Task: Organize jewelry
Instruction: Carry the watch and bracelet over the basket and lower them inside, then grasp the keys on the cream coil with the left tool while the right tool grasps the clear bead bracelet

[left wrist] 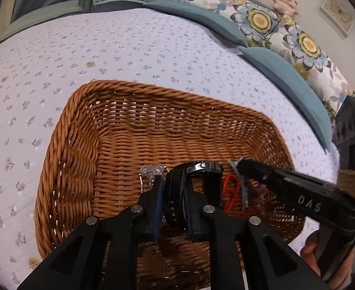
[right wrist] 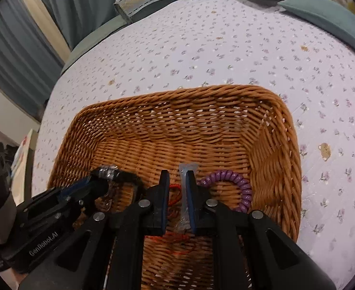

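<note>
Both grippers hung low inside the wicker basket (right wrist: 276, 159) on the bed. Left gripper (left wrist: 173, 193) was nearly closed around a black wristwatch (left wrist: 196, 169); right gripper (right wrist: 177, 186) stood slightly apart around a clear packet (right wrist: 185, 193). Risk: red cord (right wrist: 175, 188) beneath could snag when they lifted.

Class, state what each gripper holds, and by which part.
Left gripper: black wristwatch with steel case, by its strap. Right gripper: small clear plastic packet between its jaws; whether gripped cannot be told.
</note>
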Demonstrator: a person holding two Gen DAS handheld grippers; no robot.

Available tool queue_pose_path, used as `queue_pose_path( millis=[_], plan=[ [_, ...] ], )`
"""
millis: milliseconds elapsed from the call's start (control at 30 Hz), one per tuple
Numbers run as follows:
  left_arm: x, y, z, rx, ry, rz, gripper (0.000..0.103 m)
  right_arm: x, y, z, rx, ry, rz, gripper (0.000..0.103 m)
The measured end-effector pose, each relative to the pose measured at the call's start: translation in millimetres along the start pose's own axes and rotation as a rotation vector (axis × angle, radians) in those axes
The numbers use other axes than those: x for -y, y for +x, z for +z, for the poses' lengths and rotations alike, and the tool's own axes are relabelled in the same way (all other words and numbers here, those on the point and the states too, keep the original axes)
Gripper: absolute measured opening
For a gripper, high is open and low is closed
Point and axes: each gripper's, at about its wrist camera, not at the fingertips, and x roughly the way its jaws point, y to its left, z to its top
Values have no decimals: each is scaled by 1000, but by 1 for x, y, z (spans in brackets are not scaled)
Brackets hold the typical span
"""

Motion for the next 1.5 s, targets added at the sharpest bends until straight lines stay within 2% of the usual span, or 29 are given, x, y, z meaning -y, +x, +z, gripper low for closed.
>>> queue_pose_path(
  millis=[67, 200, 233, 333, 400, 533, 700, 767, 833, 900, 1000, 1100, 1233, 1333, 1400, 1433, 1500],
  plan=[
    [1, -12, 1, 26, 13, -23, 23, 0, -11, -4, 18, -8, -4, 37],
    [3, -51, -2, 94, 31, -79, 34, -4, -57, -28, 100, -44, -4, 38],
    [2, -62, -4, 112, 33, -94, 37, -6, -74, -40, 124, -58, -1, 38],
    [-4, -107, -20, 183, 26, -126, 45, -8, -115, -74, 188, -91, -6, 52],
    [-11, -134, -32, 216, 13, -134, 46, -8, -140, -99, 217, -100, -3, 56],
    [-22, -177, -66, 244, -22, -94, 47, 5, -177, -151, 238, -49, 29, 56],
    [-35, -206, -114, 208, -61, -19, 47, 15, -194, -195, 230, -27, 35, 57],
    [-39, -209, -133, 176, -53, 3, 47, 16, -193, -212, 243, 5, 60, 57],
    [-44, -208, -153, 140, -39, 0, 47, 16, -181, -225, 241, 28, 42, 57],
    [-46, -202, -170, 104, -14, 2, 47, 12, -161, -235, 193, 36, 38, 57],
    [-51, -185, -183, 63, 11, -4, 46, 5, -136, -240, 160, 15, -16, 56],
    [-50, -165, -188, 29, 36, -43, 46, 4, -119, -242, 129, 23, -57, 56],
    [-41, -150, -189, 31, 117, -40, 46, -4, -114, -244, 118, -8, -163, 56],
    [-41, -140, -185, 1, 131, -25, 46, -6, -112, -245, 115, -9, -200, 56],
    [-40, -138, -182, -13, 142, -48, 46, -7, -110, -246, 115, -1, -229, 56],
    [-38, -136, -179, -24, 147, -64, 45, -6, -108, -245, 114, 2, -239, 56],
    [-29, -132, -175, -33, 183, -66, 37, -8, -104, -246, 114, -10, -266, 56]
  ],
)
